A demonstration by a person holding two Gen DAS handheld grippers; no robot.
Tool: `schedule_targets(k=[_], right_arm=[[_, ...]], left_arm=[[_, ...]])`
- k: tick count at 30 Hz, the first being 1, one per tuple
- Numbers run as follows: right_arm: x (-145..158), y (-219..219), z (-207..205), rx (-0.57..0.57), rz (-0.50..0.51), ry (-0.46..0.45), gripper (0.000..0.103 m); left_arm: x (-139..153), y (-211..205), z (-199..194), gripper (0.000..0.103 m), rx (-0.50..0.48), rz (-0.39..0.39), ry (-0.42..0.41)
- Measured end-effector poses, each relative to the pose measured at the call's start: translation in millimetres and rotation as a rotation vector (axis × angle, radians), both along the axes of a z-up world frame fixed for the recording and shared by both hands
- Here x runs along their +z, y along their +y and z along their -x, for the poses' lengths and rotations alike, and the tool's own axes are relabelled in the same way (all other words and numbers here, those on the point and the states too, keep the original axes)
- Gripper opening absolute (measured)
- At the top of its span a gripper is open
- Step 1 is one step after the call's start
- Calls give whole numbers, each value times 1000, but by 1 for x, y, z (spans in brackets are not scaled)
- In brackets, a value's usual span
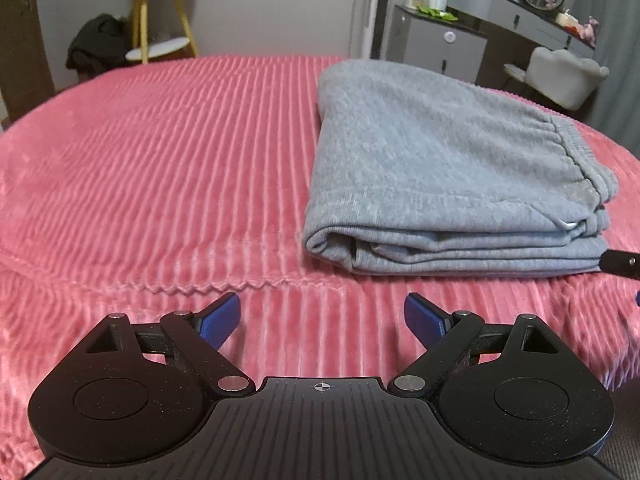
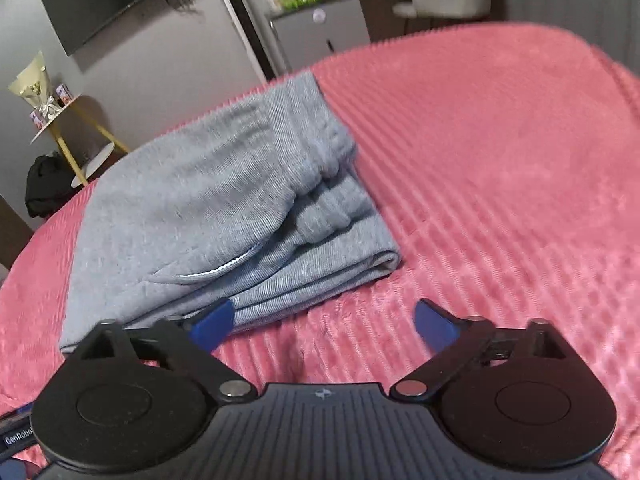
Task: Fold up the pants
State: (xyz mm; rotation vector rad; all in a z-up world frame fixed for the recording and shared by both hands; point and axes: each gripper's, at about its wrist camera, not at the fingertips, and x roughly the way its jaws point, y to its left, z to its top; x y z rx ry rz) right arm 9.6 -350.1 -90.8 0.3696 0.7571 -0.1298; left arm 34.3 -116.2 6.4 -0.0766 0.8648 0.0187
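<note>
I'm looking at the grey pants (image 1: 448,168) lying folded in a thick stack on the pink ribbed bedspread (image 1: 160,168), waistband showing on top. My left gripper (image 1: 322,316) is hanging over bare bedspread just beside the stack's near edge, jaws spread wide, nothing between them. My right gripper (image 2: 324,322) is gaping wide too, gripping nothing, its left fingertip (image 2: 212,320) sitting in front of the stack's near edge.
</note>
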Motion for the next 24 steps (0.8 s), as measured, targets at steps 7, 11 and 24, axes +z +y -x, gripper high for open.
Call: schedule_targets(k=[7, 11, 24], right_arm=[[15, 18, 22, 16, 129, 9, 99], [23, 40, 28, 116, 226, 2, 99], [23, 69, 31, 258, 329, -43, 99]], left_arm=[[12, -12, 26, 95, -41, -2, -32], [14, -16, 36, 95, -64, 46, -29], [4, -17, 27, 96, -24, 54, -23]])
